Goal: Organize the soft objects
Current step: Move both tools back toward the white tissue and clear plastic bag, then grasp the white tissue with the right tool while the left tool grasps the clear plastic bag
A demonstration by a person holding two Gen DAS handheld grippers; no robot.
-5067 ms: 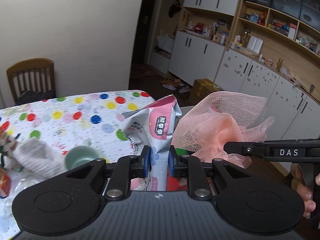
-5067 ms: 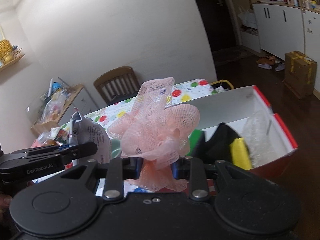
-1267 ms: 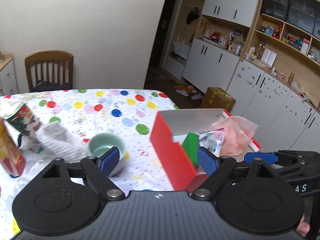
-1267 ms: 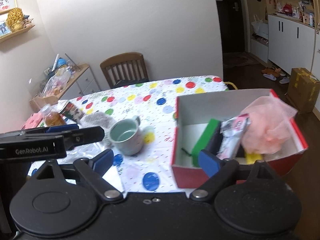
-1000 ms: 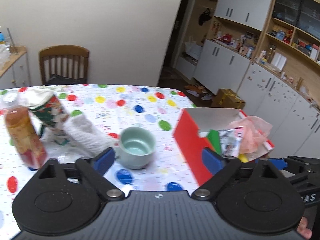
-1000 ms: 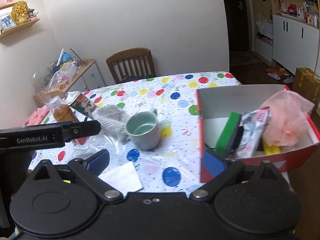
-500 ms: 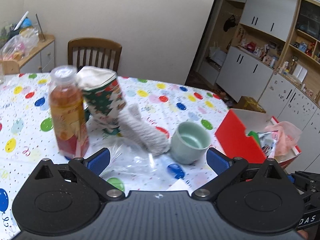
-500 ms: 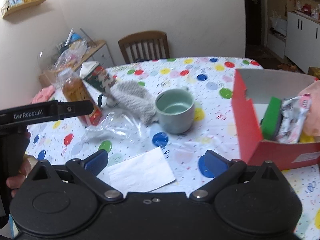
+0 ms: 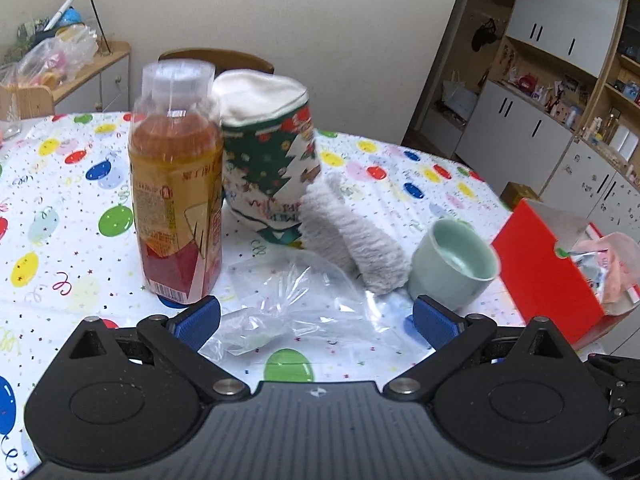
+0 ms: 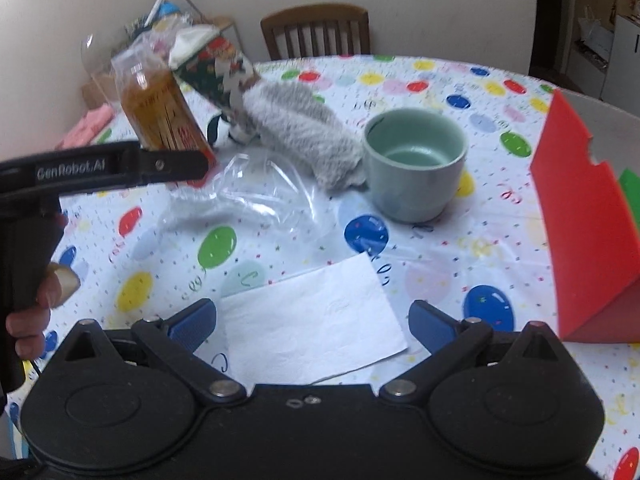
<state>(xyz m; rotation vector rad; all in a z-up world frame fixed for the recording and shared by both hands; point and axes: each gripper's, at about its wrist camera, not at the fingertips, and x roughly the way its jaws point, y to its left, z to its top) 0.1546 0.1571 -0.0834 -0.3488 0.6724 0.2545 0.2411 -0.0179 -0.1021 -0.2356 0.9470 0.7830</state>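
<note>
Since the red box point(image 9: 548, 268) sits off right as the drop spot, both the left gripper point(image 9: 316, 322) and right gripper point(image 10: 312, 326) hang wide open and empty, facing the fuzzy grey sock point(image 9: 352, 232) and clear plastic bag point(image 9: 288, 304), probably lining up a grab.

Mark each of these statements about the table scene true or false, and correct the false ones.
1. Both hand-held grippers are open and hold nothing. True: the left hand-held gripper and the right hand-held gripper each have their jaws spread wide.
2. The green cup lies tipped on its side. False: it stands upright, mouth up.
3. The grey fuzzy cloth lies between the Christmas-print pouch and the cup. True.
4. The juice bottle is inside the red box. False: it stands on the tablecloth, beside the pouch.
5. A white paper napkin lies flat in front of the right hand-held gripper. True.
</note>
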